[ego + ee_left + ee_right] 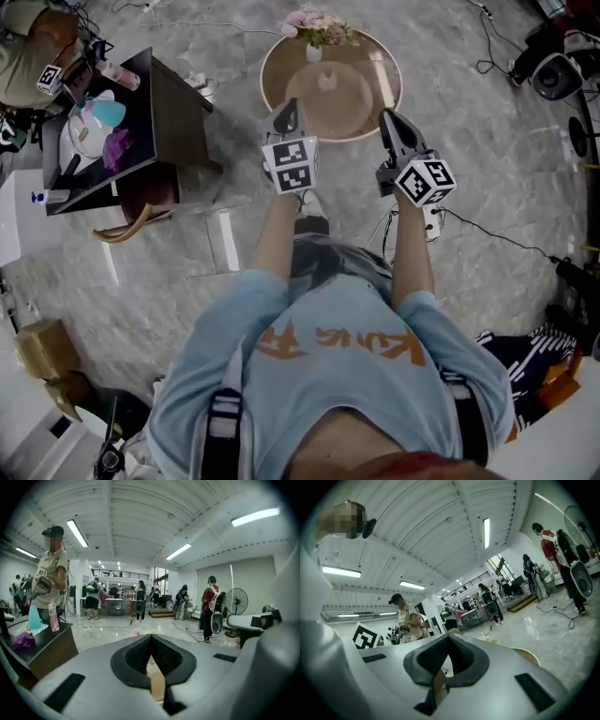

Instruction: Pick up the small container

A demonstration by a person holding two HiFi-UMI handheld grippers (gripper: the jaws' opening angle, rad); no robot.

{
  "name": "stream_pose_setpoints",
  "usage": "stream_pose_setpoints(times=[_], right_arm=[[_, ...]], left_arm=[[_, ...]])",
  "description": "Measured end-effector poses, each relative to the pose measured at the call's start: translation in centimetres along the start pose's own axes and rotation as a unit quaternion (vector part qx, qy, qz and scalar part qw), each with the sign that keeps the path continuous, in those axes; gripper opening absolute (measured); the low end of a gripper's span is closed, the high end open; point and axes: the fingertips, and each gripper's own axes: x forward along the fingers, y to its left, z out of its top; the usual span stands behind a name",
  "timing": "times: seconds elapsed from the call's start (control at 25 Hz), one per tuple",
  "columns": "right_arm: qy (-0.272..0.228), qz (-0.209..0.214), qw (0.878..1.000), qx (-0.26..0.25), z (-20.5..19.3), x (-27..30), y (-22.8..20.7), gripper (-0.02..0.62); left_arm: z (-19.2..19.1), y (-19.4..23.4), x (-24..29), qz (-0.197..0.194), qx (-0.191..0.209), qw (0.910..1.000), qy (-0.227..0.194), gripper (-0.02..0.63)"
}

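Nearest the head camera is the person's light-blue shirt (328,375), from which both forearms reach forward toward a round table (361,108). Left tongs (284,112) are together: in the left gripper view the dark pads of the left tongs (151,638) meet at their tips with nothing clamped, and only a sliver of brown table surface shows behind them. Right tongs (388,120) are likewise together and empty; the right gripper view shows the right tongs (447,638) with pads touching at the tip. Both tips sit over the near edge of the round table, well apart from each other. The likeliest small container (326,79) is a pale item near the centre of that table, ahead of both tongs and between their two lines of aim, somewhat nearer the left tongs. It appears to stand upright, though its exact form is too small to tell. A bunch of flowers (319,26) stands at the far edge. A dark side table (178,112) carrying a teal item (108,112) lies well apart to the left. Judgement: the approach is not complete; one pair of tongs must open before closing on the container, and the left has the shorter reach.
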Motion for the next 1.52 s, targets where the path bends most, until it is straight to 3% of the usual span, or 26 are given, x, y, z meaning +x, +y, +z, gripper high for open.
stream_pose_setpoints(times=[0.24, 0.44, 0.6, 0.8, 0.92, 1.04, 1.2, 1.28, 1.4, 1.52], right_arm=[[0.04, 0.023, 0.999, 0.029, -2.2, 7.8, -1.7, 0.012], [0.087, -0.002, 0.995, 0.042, -6.8, 7.8, -4.0, 0.012], [0.121, 0.008, 0.99, 0.069, -9.8, 7.7, -6.0, 0.012], [0.197, 0.012, 0.978, 0.068, -19.2, 9.1, -11.5, 0.012], [0.223, 0.004, 0.972, 0.078, -23.7, 9.3, -15.1, 0.012], [0.257, 0.025, 0.965, 0.056, -25.9, 9.3, -16.3, 0.012], [0.254, 0.024, 0.966, 0.034, -25.9, 9.8, -19.8, 0.012], [0.261, 0.033, 0.965, 0.023, -26.4, 9.9, -20.7, 0.012], [0.249, 0.038, 0.966, 0.049, -27.1, 10.3, -21.5, 0.012], [0.243, 0.046, 0.967, 0.059, -29.0, 11.0, -21.5, 0.012]], left_arm=[[-1.6, 4.1, 6.3, -0.001, -0.027, 0.9989, 0.039, 0.023], [-5.3, 2.5, 8.3, -0.034, -0.038, 0.9963, 0.069, 0.023], [-8.2, 0.2, 9.7, -0.079, -0.1, 0.9867, 0.101, 0.023], [-15.7, -1.4, 15.0, -0.075, -0.027, 0.9882, 0.131, 0.023], [-20.0, -1.5, 17.8, -0.071, -0.04, 0.9875, 0.135, 0.023], [-22.9, -1.1, 18.9, -0.063, -0.035, 0.9873, 0.142, 0.023], [-25.9, -2.0, 19.6, -0.085, 0.048, 0.9831, 0.154, 0.023], [-27.2, -1.5, 19.8, -0.078, 0.025, 0.9843, 0.156, 0.023], [-29.2, 1.1, 20.4, -0.018, -0.048, 0.9857, 0.161, 0.023], [-30.5, 2.1, 20.7, 0.017, -0.092, 0.9827, 0.16, 0.023]])
